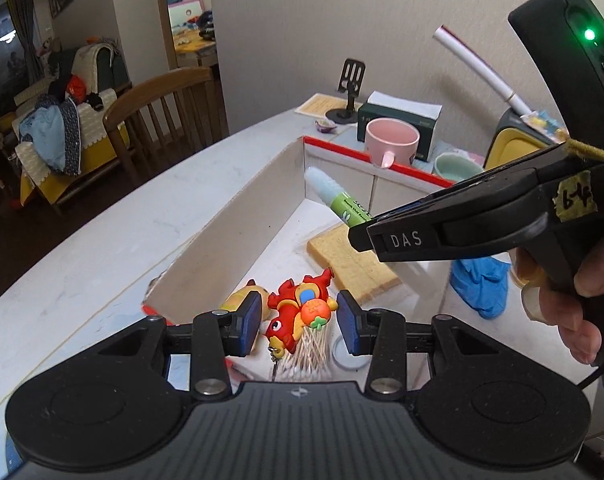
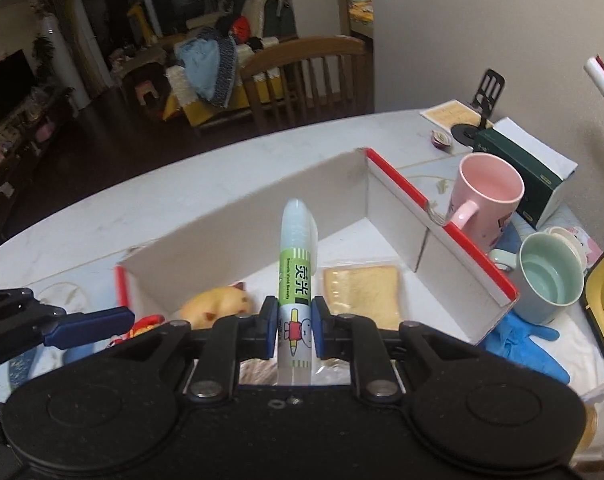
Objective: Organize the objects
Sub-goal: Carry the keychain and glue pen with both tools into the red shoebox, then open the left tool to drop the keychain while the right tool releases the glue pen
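A white cardboard box with a red rim (image 1: 285,184) (image 2: 442,236) sits on the pale table. Inside lie a red dragon toy (image 1: 297,312), a yellow hamster toy (image 2: 217,306), a wrapped bread slice (image 1: 354,268) (image 2: 362,288) and a bundle of cotton swabs (image 1: 314,354). My left gripper (image 1: 297,322) is open, its pads on either side of the dragon toy, just above it. My right gripper (image 2: 293,328) is shut on a green-and-white glue stick (image 2: 295,272) (image 1: 342,202), held over the box and pointing toward its far corner.
A pink mug (image 2: 488,196) (image 1: 390,140), a mint cup (image 2: 550,272), a dark green tissue box (image 2: 530,176), a phone stand (image 1: 350,88) and a blue glove (image 2: 526,344) crowd the right side beyond the box. A wooden chair (image 2: 306,76) stands at the far table edge.
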Demonstrator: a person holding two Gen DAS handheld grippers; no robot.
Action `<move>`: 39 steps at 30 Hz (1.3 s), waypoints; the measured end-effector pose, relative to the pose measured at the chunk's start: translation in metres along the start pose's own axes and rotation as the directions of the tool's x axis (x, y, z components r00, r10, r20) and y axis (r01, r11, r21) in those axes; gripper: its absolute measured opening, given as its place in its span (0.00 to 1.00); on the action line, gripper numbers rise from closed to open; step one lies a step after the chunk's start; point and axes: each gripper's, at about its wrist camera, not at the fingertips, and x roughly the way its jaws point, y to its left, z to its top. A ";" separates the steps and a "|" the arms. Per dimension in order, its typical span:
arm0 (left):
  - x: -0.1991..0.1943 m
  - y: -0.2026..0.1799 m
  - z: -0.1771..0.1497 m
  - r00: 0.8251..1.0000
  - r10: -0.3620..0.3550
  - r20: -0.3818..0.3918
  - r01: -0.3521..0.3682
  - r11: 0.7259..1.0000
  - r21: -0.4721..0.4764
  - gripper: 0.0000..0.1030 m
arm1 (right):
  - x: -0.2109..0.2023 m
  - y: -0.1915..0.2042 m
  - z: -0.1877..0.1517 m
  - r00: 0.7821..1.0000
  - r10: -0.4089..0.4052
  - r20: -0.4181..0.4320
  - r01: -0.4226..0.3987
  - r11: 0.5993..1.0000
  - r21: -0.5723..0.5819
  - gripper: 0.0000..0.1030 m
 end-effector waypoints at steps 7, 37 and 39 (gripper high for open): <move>0.044 -0.002 0.003 0.998 0.010 -0.068 -0.009 1.000 0.009 0.38 | 0.035 -0.013 -0.001 0.999 -0.028 -0.041 0.028 1.000 0.002 0.16; 0.119 -0.005 -0.013 0.967 -0.008 -0.253 0.009 1.000 0.002 0.39 | 0.103 -0.039 0.016 0.982 -0.053 -0.182 0.077 0.989 0.128 0.27; 0.121 -0.003 -0.015 0.965 -0.018 -0.262 0.019 1.000 0.000 0.39 | 0.099 -0.038 0.015 0.983 -0.047 -0.176 0.070 0.989 0.127 0.33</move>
